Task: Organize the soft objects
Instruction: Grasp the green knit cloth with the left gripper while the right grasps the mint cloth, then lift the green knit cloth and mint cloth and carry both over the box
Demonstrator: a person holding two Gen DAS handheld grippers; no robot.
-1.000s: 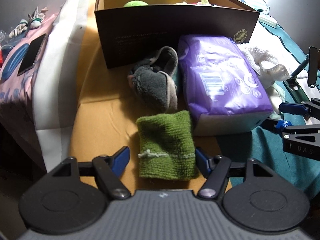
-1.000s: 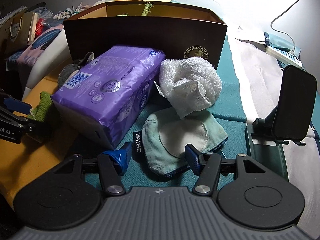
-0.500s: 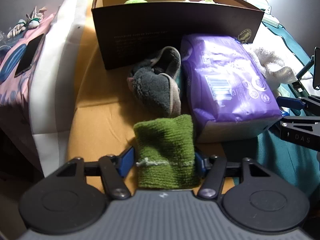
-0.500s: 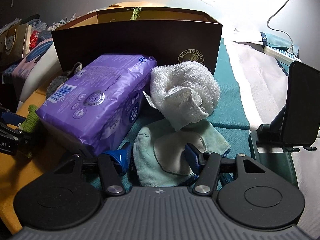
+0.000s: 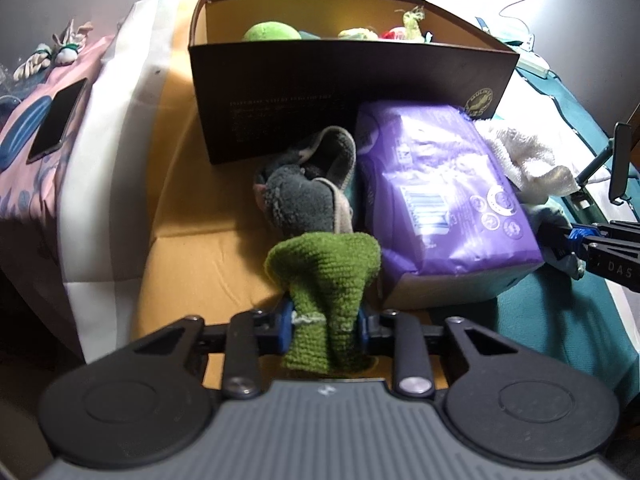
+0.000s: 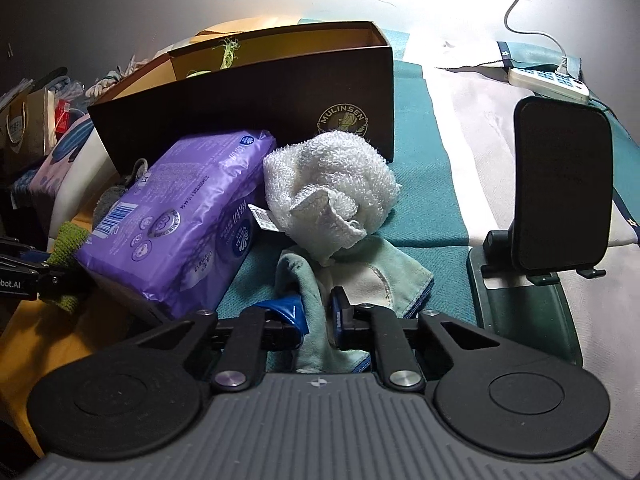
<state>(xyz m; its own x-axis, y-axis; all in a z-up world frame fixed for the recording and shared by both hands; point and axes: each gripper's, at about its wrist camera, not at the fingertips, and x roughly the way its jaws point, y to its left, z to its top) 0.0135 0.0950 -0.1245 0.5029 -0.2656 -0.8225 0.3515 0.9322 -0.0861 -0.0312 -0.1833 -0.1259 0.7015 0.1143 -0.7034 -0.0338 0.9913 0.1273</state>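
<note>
A green knitted cloth (image 5: 324,268) is bunched upward between the blue pads of my left gripper (image 5: 324,322), whose jaws are closing and squeezing it. Beyond it lie a grey fleece slipper (image 5: 304,196) and a purple tissue pack (image 5: 440,200), in front of a dark open box (image 5: 340,92) with several soft toys inside. My right gripper (image 6: 318,312) is shut on a fold of a pale green cloth (image 6: 384,276) lying on the teal cover. A white towel (image 6: 328,188) rests on that cloth's far edge, against the purple pack (image 6: 180,220).
A black phone stand (image 6: 560,184) rises to the right of the right gripper, with a power strip (image 6: 548,82) and cable behind it. A phone (image 5: 58,120) lies on pink fabric at the far left, near knotted rope toys (image 5: 52,52).
The left jaws have closed in on the green cloth, bunching it up. The right gripper has moved forward and shut on the pale green cloth, lifting a fold.
</note>
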